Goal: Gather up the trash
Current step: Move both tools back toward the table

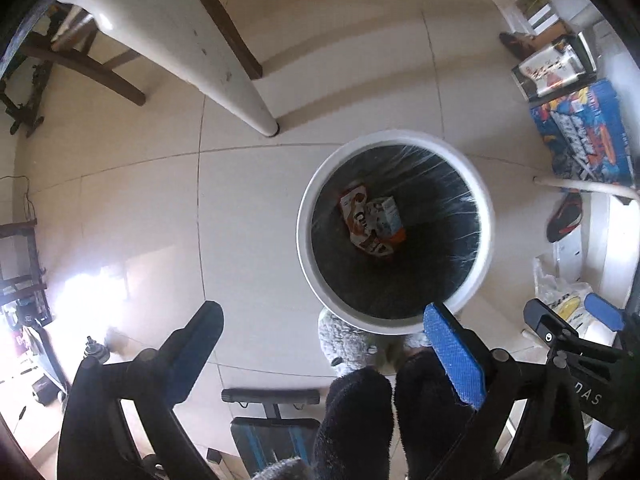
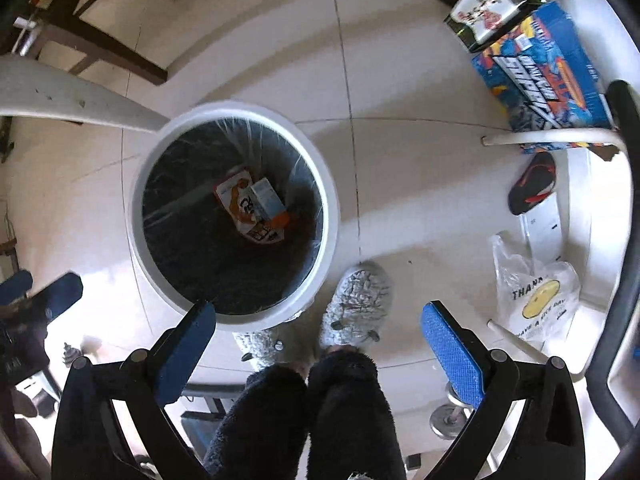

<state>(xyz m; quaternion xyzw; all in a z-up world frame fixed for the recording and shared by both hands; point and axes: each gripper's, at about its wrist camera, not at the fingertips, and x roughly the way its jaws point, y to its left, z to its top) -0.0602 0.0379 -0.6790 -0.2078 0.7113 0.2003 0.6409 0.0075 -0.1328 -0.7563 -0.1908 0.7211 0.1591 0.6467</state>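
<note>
A white round bin [image 1: 305, 216] with a black liner stands on the tiled floor, seen from straight above. At its bottom lie an orange and white wrapper [image 1: 354, 210] and a small white and blue carton [image 1: 386, 216]. My left gripper [image 1: 322, 312] points down over the bin's near rim, open, with nothing between its blue pads. The right gripper [image 1: 572, 312] shows at the right edge of that view. In the right wrist view the bin [image 2: 332, 208] sits left of centre with the wrapper [image 2: 240, 204] and carton [image 2: 268, 198] inside. My right gripper [image 2: 319, 309] hangs open and empty at its near right side.
A person's dark fleecy trouser legs and grey slippers [image 2: 356, 300] stand against the bin. A white table leg [image 1: 240, 80] and dark wooden chair legs are behind it. Right of it are a blue printed box [image 2: 540, 68], a dark shoe [image 2: 534, 184] and a plastic bag [image 2: 536, 296].
</note>
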